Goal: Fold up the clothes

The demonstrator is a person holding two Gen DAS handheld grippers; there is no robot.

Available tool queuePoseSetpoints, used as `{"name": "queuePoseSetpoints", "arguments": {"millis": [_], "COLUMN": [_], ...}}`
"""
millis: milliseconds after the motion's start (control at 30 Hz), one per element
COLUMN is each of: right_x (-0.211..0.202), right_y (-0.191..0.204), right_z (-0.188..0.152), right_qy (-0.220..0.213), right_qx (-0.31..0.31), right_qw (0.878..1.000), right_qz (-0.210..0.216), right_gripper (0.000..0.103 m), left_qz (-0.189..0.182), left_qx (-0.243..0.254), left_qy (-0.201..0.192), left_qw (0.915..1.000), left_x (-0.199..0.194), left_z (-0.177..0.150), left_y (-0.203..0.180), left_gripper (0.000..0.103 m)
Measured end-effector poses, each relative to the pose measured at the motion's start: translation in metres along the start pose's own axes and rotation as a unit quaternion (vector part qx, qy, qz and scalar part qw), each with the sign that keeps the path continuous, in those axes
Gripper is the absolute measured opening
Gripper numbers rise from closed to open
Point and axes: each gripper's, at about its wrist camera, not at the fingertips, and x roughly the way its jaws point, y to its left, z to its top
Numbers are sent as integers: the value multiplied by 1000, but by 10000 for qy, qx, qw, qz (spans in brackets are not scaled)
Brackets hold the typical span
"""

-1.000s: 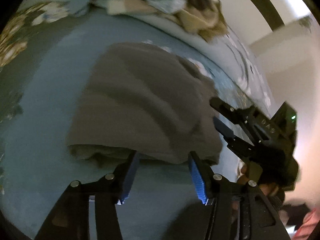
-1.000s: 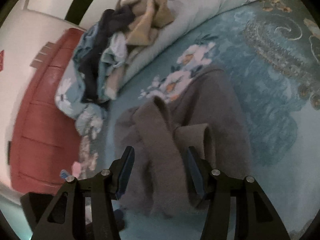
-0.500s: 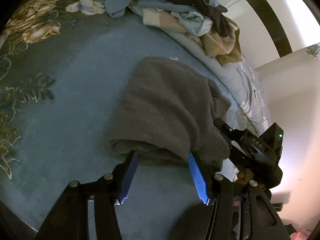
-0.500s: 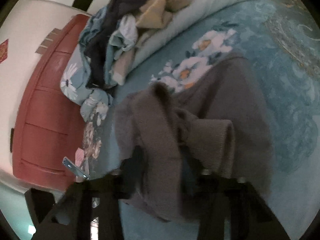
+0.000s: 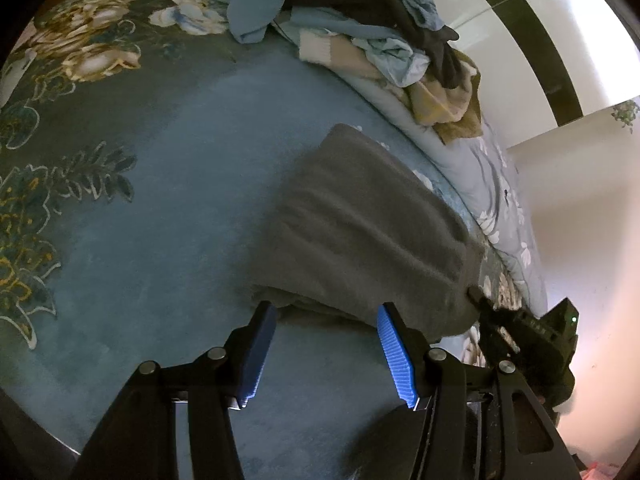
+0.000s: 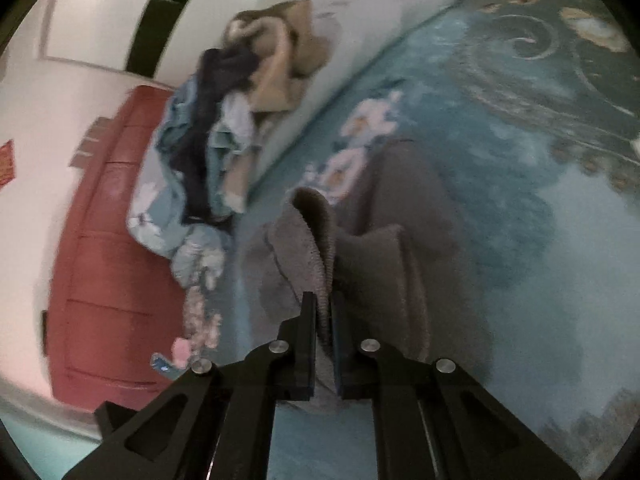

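Observation:
A grey fleece garment (image 5: 360, 236) lies partly folded on the blue flowered bedspread (image 5: 160, 184). My left gripper (image 5: 326, 350) is open and empty, its blue pads just short of the garment's near edge. My right gripper (image 6: 324, 344) is shut on a raised fold of the grey garment (image 6: 312, 236) and holds that strip up off the bed. The right gripper also shows in the left wrist view (image 5: 524, 332) at the garment's right end.
A heap of unfolded clothes (image 5: 372, 36) in blue, black and tan lies on a rolled quilt (image 5: 492, 184) at the far side of the bed. A red headboard (image 6: 104, 264) stands beyond the heap (image 6: 240, 112). White wall lies behind.
My right gripper has shut on a fold of the grey garment and lifted it. My left gripper has drawn back from the garment's edge and stays open.

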Motion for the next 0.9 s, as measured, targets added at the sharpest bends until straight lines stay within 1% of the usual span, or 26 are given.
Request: {"name": "queuePoseSetpoints", "arguments": {"millis": [133,233,267,300,367,467,533,600,667,733,833,900], "right_x": [12,25,28,30,30,33,38,45,49,52,49,47], "right_y": [-8,-17,-18,-19,-20,-21,-21,-23,-30,-38,-45,-44], "right_z": [2,8,9,10,11,14,17,20,23,25,24,23], "right_qy": [344,605,672,716,735,820,939,1081,1181,1290,1346,1350], "right_qx": [108,175,159,142,102,-31,-166,-211,-120,28,221,226], "right_qw": [9977,9939,9927,9919,9914,9895,9872,9857,9856,9864,9884,9893], "right_qz": [-576,-901,-986,-1044,-1081,-1188,-1275,-1272,-1203,-1013,-663,-510], "right_gripper": [7,11,20,34,47,53,54,54,55,55,55,55], "left_qz": [45,77,83,83,69,84,84,75,71,74,85,94], "left_qx": [-54,-87,-80,-82,-110,-115,-132,-160,-183,-215,-265,-270], "left_qy": [97,166,179,192,224,284,313,329,334,353,422,477], "left_qw": [9999,9998,9998,9997,9997,9995,9994,9993,9993,9991,9987,9985], "left_x": [6,11,12,13,14,18,19,20,20,22,26,29], "left_z": [0,0,0,0,0,-2,-2,-2,-2,-2,-2,-3], "left_y": [4,7,7,7,9,11,12,15,17,20,24,25], "left_gripper": [58,58,58,58,58,58,58,58,58,58,58,58]}}
